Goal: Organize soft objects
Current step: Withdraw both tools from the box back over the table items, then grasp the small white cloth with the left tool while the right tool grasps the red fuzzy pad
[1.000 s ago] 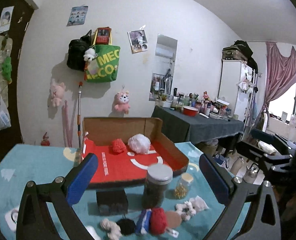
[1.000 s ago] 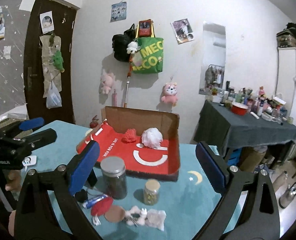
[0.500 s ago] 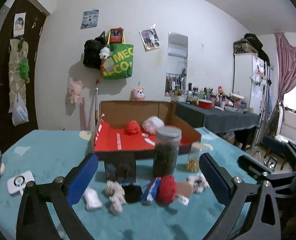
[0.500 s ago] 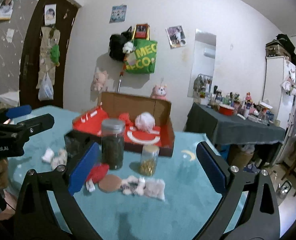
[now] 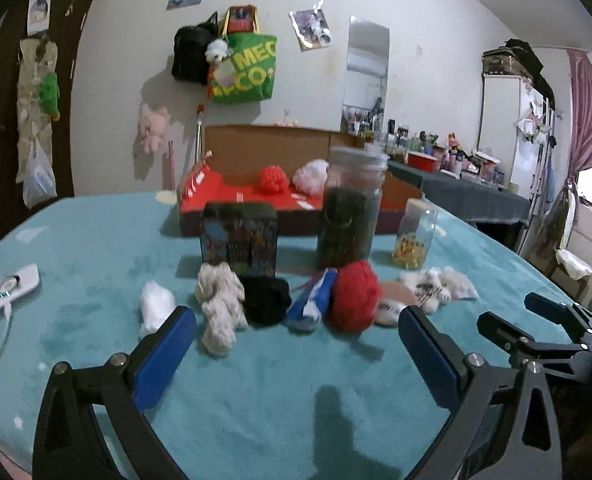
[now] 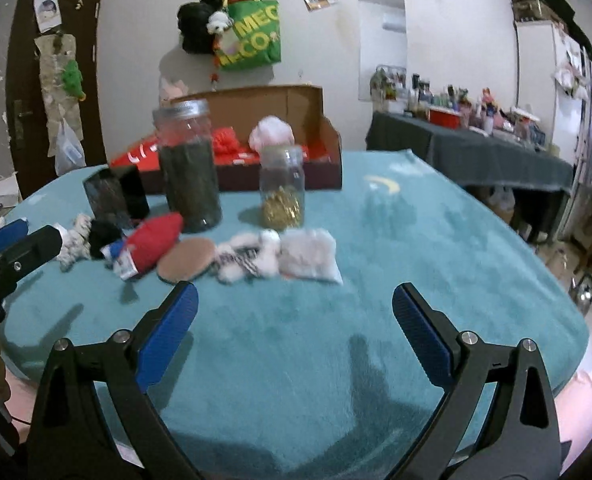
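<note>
**Both tongs spread, hovering short of the soft-item row**

Left tongs are hanging over the teal table cover with jaws spread wide, gripping nothing. Straight ahead of them a row of soft items is lying on the cover: white puff just beyond the left finger, cream knit bundle, black pompom, blue-white tube, red yarn ball, then a white striped plush beyond the right finger. The items from the bundle to the ball are touching each other. Behind the row are standing a dark printed box, a tall dark jar and a small glass jar with yellow bits. Farther back the cardboard box is sitting with a red pompom and a pink-white pompom inside on its red floor.

Right tongs are also spread, empty, hovering over the cover. Ahead and slightly left of them are lying a tan round pad, the striped plush and a grey-white fluffy pouch, touching in a line. Left tongs are showing at the far left edge of the right wrist view, near the cream bundle
</note>
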Available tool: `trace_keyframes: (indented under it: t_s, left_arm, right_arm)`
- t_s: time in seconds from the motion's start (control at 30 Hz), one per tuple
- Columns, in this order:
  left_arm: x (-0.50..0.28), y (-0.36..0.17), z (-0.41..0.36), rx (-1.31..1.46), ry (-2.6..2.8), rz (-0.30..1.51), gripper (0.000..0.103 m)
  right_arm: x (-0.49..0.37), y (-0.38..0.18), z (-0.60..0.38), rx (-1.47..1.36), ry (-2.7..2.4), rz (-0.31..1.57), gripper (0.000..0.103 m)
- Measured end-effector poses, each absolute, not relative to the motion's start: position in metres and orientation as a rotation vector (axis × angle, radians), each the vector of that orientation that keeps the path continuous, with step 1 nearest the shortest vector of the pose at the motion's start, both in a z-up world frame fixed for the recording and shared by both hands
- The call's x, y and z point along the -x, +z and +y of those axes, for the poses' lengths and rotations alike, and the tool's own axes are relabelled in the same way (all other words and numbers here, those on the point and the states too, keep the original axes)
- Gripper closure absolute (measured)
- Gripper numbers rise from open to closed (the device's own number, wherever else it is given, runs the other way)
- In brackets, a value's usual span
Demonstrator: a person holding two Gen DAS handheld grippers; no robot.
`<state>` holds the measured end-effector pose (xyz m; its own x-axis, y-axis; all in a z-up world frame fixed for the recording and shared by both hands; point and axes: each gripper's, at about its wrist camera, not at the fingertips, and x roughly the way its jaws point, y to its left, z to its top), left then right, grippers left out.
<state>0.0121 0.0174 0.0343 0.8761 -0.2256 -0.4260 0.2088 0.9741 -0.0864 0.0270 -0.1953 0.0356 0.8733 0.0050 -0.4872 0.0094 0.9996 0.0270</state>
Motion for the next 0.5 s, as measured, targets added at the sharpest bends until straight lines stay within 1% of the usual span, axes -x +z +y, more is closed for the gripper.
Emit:
trace_keyframes:
  t_s: [0.17,0.5]
  left_arm:
    - [-0.020,0.025,0.021,0.055,-0.212,0.492,0.000]
    - [-0.025,0.026,0.030,0.056,-0.189,0.502,0.000]
  right_arm:
    - [-0.032,0.024,-0.196,-0.027,-0.004,0.539,0.004]
    - [-0.037,0.019,-0.190,-0.032,0.016,0.564,0.004]
